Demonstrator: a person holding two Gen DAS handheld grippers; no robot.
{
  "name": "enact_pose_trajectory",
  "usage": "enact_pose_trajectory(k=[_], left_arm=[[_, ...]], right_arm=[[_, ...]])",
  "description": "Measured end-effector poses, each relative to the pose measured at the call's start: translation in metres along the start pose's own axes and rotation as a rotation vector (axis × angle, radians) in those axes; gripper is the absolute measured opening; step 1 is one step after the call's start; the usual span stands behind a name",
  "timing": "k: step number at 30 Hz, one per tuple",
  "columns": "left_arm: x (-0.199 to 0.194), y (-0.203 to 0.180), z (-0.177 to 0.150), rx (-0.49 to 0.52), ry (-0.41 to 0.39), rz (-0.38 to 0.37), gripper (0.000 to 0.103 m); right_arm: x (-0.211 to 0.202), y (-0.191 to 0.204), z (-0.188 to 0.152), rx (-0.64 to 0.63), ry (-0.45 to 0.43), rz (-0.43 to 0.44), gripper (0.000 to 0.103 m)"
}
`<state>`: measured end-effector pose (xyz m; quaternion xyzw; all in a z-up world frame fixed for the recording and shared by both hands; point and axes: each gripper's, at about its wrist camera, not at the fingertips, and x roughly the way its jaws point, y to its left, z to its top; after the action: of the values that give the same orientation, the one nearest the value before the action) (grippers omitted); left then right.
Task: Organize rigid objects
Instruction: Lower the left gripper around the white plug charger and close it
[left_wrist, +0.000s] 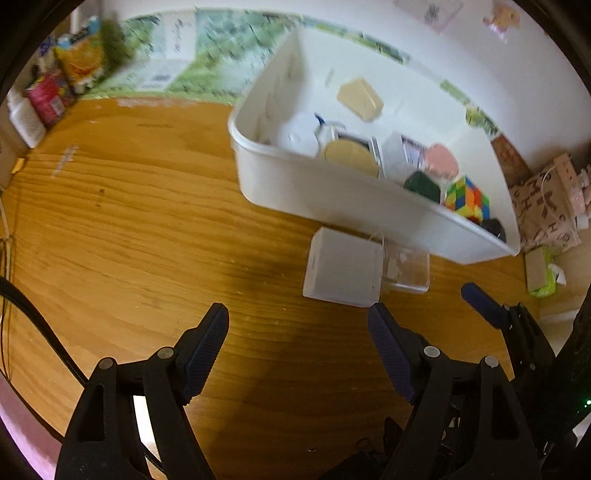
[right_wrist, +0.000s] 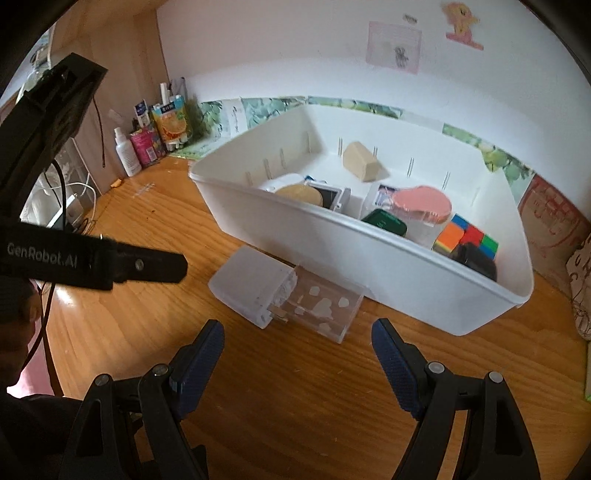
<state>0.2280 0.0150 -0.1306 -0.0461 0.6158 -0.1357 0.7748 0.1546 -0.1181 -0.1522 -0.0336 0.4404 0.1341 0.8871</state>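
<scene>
A white box (left_wrist: 341, 267) (right_wrist: 251, 286) lies on the wooden desk with a clear plastic case (left_wrist: 406, 267) (right_wrist: 321, 306) touching its right side. Both sit just in front of a white bin (left_wrist: 332, 195) (right_wrist: 314, 243). The bin holds several objects, among them a colour cube (left_wrist: 467, 197) (right_wrist: 465, 238), a pink lid (right_wrist: 421, 203), a tan block (left_wrist: 360, 98) (right_wrist: 360, 160) and a round cork piece (left_wrist: 351, 157). My left gripper (left_wrist: 299, 326) hovers open just short of the white box. My right gripper (right_wrist: 297, 341) is open too, near the clear case, with nothing between its fingers.
Bottles and colourful packets (right_wrist: 155, 138) stand at the desk's back left corner. Cables and a white charger (right_wrist: 70, 206) lie at the left edge. A patterned bag (left_wrist: 546, 206) and a green pack (left_wrist: 539, 273) sit to the right of the bin. Bare wood (left_wrist: 129, 221) stretches left of the box.
</scene>
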Motion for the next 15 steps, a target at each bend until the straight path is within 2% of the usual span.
enact_pose_trajectory(k=[7,15], left_arm=[[0.027,-0.015,0.009,0.058,0.095,0.006,0.080],[0.047,-0.025,0.011,0.089,0.159,0.012,0.080]], right_arm=[[0.017,-0.010,-0.002,0.030,0.034,0.002,0.082],[0.030,-0.012,-0.003,0.023,0.057,0.013,0.082]])
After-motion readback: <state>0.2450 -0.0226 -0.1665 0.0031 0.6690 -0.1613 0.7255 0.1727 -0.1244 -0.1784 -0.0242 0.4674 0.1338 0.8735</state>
